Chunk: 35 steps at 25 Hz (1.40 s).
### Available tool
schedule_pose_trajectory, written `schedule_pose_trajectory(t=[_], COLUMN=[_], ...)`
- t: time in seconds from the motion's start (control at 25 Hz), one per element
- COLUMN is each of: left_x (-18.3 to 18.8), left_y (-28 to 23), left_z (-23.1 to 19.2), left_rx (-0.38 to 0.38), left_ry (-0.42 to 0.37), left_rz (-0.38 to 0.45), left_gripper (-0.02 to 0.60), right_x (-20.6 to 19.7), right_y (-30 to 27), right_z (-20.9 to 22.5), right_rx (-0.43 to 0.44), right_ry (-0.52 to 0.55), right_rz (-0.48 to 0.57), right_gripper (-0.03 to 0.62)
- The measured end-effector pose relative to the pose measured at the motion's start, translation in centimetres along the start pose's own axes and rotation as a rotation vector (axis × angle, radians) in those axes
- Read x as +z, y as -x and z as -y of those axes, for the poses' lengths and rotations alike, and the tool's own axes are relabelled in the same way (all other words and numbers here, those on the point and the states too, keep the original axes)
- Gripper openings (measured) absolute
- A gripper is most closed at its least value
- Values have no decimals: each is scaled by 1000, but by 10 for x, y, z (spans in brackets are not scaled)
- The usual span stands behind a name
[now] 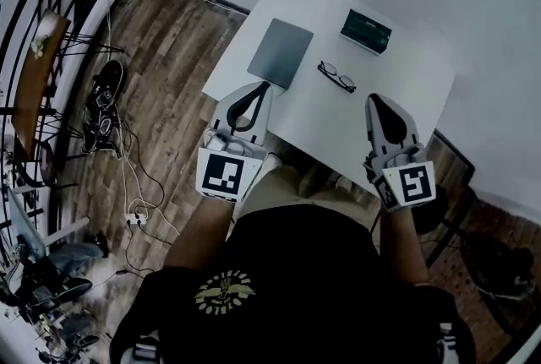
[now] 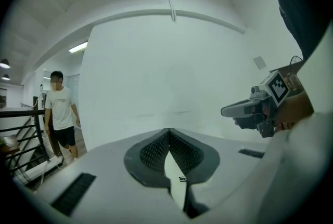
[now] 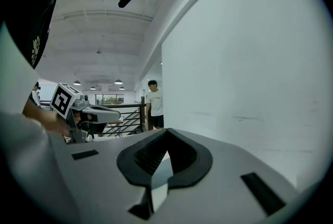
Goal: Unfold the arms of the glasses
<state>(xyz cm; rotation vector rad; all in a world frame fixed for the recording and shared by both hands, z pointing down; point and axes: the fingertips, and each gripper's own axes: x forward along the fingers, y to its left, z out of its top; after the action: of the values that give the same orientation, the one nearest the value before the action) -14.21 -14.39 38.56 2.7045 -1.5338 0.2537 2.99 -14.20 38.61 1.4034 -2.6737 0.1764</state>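
White table [image 1: 338,134], and on it I count three things: one pair of black-framed glasses [image 1: 336,76], one flat grey pad [image 1: 281,52] and one dark green box [image 1: 366,29]. The glasses lie near the middle of the top, just right of the pad's near corner and nearer to me than the box. They touch neither of them. They are too small in my head view for me to tell whether the arms are folded in.

I hold two tools, one in each hand. My left gripper [image 1: 262,85] reaches over the near left edge of the table, with its tip at the near end of the grey pad. Its own view shows the two ribbed pads meeting at the tip with nothing pinched between them. My right gripper [image 1: 376,100] reaches over the near edge further right. Its jaws are pressed together too and hold nothing. The glasses sit on the far side of both tips, between the two tools and apart from each. Each tool carries one marker cube at its near end, so two cubes in all.

One person in a white shirt [image 2: 60,111] stands beyond the table beside a black railing [image 2: 21,129]. On the wooden floor [image 1: 169,100] to the left lie one pair of dark shoes [image 1: 106,105] and some thin cables [image 1: 135,185].
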Motion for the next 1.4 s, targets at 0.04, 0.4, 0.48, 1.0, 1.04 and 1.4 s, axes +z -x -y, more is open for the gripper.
schedule_pose_trajectory(t=[0.04, 0.4, 0.48, 1.0, 1.04, 1.4], left_x=[1, -7, -8, 5, 3, -14], left_y=[-1, -14, -18, -41, -42, -63], left_z=[-6, -20, -17, -7, -9, -8], left_rx=[-15, -155, -181, -252, -245, -260], left_ry=[-4, -27, -27, -114, -102, -95], left_rz=[3, 0, -1, 16, 3, -60], left_gripper=[8, 8, 8, 8, 8, 8], right_x=[0, -12, -13, -6, -2, -2], right_y=[-4, 0, 9, 8, 3, -19], right_z=[-2, -10, -10, 9, 10, 27], right_rx=[-16, -162, -191, -237, -230, -214], right_ry=[-1, -16, -10, -12, -10, -19], right_rz=[-4, -18, -15, 10, 16, -3], right_gripper=[0, 0, 0, 0, 0, 0])
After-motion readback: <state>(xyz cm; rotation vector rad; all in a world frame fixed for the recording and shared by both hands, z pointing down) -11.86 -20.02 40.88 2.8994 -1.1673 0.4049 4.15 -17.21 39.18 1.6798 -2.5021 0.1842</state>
